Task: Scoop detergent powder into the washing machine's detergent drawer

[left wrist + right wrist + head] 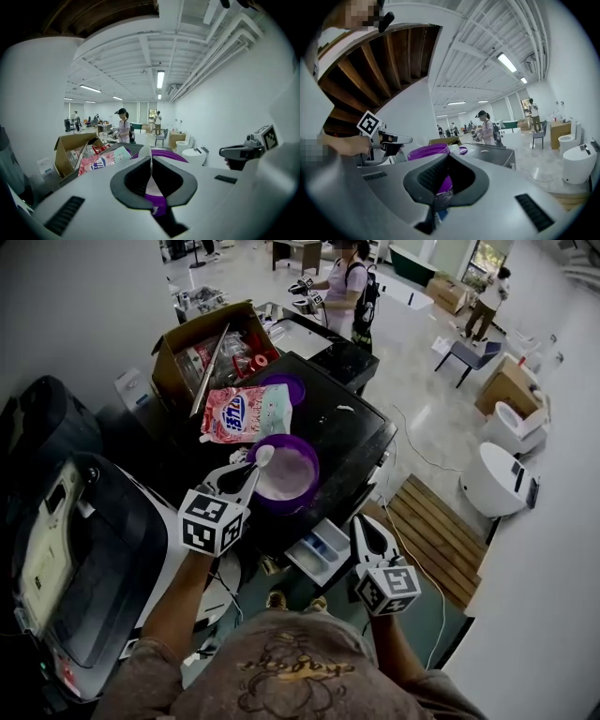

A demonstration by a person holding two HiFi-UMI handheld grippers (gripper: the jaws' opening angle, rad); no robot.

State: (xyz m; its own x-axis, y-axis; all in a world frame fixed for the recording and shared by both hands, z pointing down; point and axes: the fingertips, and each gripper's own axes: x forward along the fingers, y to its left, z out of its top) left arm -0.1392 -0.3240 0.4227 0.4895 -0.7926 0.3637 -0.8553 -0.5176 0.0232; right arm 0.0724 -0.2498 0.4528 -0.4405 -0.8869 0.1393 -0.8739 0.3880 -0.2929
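Detergent bag (242, 414): lies flat on the black washer top (361, 432), on the far left side, touching the purple tub's far rim.
Left gripper (251, 468): claw clamped on the thin handle of a white scoop (263, 456).
Scoop: its bowl sits at the left rim of the tub, over the pale powder. Whether it is loaded cannot be told.
Purple tub (310, 448): lid off, standing at the near edge of the washer top, with powder inside.
Detergent drawer (320, 549): pulled out, nearer than the tub and to its right. No powder shows in its compartments.
Right gripper (362, 525): claw closed on nothing, just right of the drawer.
Done, by the look of it: the tub is open, the drawer is out and the scoop is in hand.
Left: lift a scoopful, carry it right and near to the drawer, and tip it in.
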